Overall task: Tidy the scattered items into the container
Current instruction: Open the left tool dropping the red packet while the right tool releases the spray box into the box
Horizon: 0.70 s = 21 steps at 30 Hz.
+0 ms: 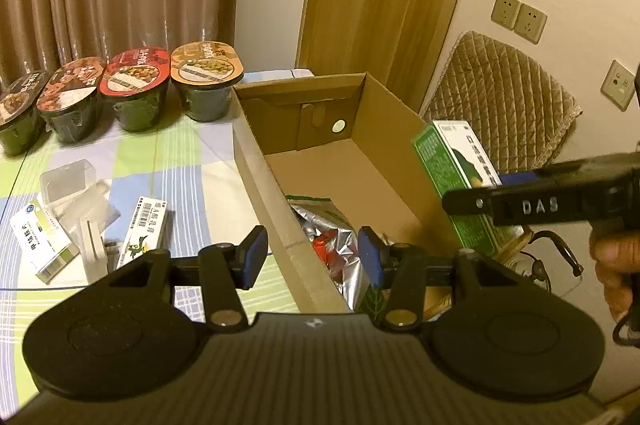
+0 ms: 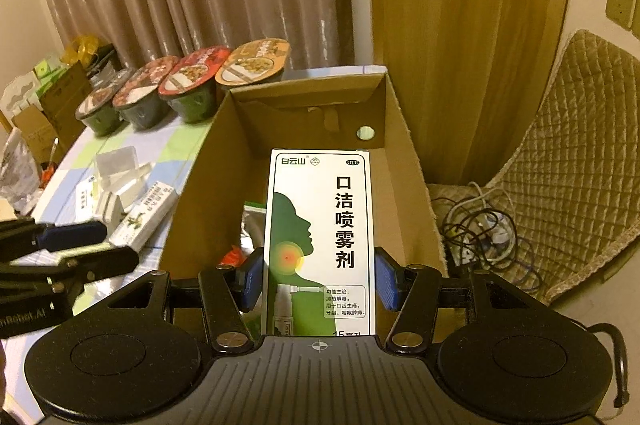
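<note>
Right wrist view: cardboard box (image 2: 404,161) fills frame centre. We've got the spray carton (image 2: 320,245) clamped in our right gripper (image 2: 318,281), hanging over it. Left gripper (image 1: 312,259) wide open, empty. Next: lower, release.

The far half of the cardboard box (image 2: 404,161) lies bare, so you have open floor there past the foil pouch (image 1: 332,225) crowding its near end. Left of the box, four noodle bowls (image 1: 132,89) line the table's back edge, and small cartons (image 1: 144,237) clutter the cloth beside its wall.
</note>
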Motion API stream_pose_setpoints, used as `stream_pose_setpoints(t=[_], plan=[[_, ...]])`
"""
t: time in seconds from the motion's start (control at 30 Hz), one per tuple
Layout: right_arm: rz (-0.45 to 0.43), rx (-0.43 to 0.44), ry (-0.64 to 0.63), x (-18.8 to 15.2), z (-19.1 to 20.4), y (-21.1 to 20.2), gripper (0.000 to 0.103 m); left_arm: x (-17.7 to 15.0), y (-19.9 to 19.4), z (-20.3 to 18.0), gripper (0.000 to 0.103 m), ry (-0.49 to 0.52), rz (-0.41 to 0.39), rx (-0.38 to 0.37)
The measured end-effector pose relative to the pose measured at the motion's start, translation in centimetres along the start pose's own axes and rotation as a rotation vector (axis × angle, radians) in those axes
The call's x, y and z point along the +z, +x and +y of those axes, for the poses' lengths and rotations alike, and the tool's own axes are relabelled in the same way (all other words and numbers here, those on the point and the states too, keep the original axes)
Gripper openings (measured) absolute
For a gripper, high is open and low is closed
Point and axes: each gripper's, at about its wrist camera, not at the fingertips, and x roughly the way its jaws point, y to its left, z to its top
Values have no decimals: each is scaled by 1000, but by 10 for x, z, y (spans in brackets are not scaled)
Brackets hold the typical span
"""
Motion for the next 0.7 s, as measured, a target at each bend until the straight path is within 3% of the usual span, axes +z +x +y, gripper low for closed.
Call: stream_pose_setpoints(t=[0.03,0.07,0.1,0.33,0.7], plan=[[-13,4,2,1,-1,0,58,-1,0,0,44,0,2,-3],[-23,2,10,3,-2,-1,71,-2,-1,0,44,2,3,-4],[-34,1,23,4,-3,-3,91,-3,-1,0,44,3,4,-4],[-62,-15,60,2,-10,-14,91,-10,-5,0,44,-2,10,-8],[-70,5,101,-28,2,-44,91,-28,-22,4,47,-20,31,0]])
